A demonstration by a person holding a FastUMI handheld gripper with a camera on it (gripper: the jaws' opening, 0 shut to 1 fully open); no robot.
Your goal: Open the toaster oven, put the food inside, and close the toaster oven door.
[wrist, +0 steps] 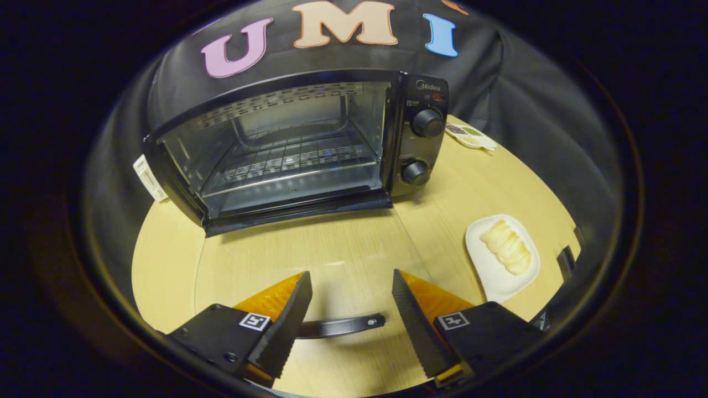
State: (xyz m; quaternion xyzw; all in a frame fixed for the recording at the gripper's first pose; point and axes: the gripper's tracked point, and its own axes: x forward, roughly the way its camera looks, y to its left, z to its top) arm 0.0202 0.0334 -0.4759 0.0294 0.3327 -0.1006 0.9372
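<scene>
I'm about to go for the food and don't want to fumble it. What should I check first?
1. Toaster oven door down: ok.
2. Rack bare: ok.
3. Gripper jaws open, nothing between them: ok.
4. Food on its white plate, beyond the right jaw: ok.
5. Path across the table to the plate free: ok.
6. Door handle below the jaws, may snag: cannot tell.

Gripper (352, 284): two black wedge-shaped fingers (282, 331) with ribbed inner faces and orange outer sides, jaws parted. Each black mount block carries a small white square marker. Small screws show on the left block.
</scene>
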